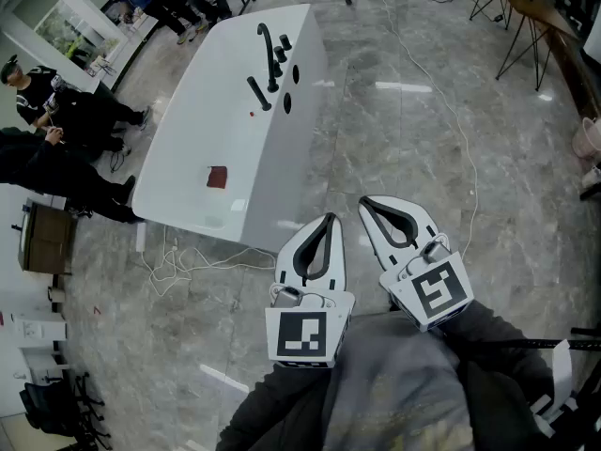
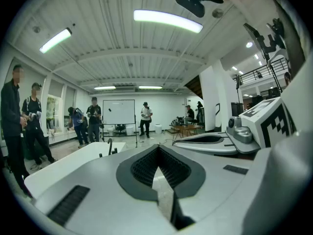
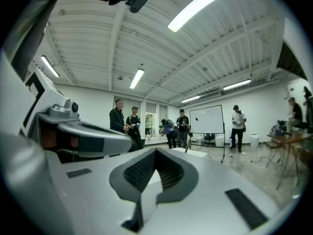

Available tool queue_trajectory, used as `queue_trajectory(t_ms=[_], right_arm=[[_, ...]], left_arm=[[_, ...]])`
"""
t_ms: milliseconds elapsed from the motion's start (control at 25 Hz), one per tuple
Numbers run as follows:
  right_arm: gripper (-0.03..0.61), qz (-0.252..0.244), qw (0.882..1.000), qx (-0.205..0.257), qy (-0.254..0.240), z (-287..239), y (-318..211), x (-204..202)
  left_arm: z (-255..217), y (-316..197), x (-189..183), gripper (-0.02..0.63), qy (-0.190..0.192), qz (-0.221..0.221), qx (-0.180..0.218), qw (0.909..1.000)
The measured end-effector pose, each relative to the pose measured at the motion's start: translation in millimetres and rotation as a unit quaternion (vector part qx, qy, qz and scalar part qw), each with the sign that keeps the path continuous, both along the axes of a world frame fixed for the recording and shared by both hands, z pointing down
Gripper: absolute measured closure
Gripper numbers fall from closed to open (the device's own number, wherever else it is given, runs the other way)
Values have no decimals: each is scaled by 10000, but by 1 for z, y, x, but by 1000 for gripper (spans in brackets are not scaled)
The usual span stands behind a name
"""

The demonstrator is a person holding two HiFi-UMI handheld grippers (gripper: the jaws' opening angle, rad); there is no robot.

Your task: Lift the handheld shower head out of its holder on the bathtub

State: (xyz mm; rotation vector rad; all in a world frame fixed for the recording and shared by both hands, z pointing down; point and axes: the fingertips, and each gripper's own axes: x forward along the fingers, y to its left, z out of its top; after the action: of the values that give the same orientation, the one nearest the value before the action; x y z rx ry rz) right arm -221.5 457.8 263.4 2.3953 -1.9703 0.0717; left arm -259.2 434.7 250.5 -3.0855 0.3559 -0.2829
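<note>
Since the left gripper and right gripper both show fingers closed together, empty, one should spread before reaching the handheld shower head, well ahead on the bathtub.

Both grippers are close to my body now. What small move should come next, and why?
Probably step closer to the bathtub and carry the right gripper toward the handheld shower head, opening its jaws on the way. Both it and the left gripper are shut, empty and well short of the bathtub.
</note>
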Motion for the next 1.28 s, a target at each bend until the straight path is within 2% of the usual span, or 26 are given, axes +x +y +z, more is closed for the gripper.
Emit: queue_trajectory(t_ms=[280, 440, 640, 800, 1080, 1280], right_arm=[[575, 44, 9999, -59, -143, -2, 12, 30], [575, -74, 9991, -151, -397, 9, 16, 50], [575, -9, 9976, -331, -610, 37, 27, 83], [575, -65, 9969, -234, -748, 43, 30, 108], [575, -290, 9950, -309, -909, 51, 18, 112], [574, -207, 9951, -334, -912, 58, -2, 120]], left_arm=[[2, 13, 28, 611, -154, 1, -37, 9999], [14, 19, 49, 611, -291, -22, -117, 9995], [36, 31, 77, 611, -579, -124, -239, 9980], [42, 40, 92, 611, -779, -156, -268, 9965], [50, 24, 103, 611, -821, -264, -271, 9959], [56, 3, 106, 611, -810, -226, -358, 9958]])
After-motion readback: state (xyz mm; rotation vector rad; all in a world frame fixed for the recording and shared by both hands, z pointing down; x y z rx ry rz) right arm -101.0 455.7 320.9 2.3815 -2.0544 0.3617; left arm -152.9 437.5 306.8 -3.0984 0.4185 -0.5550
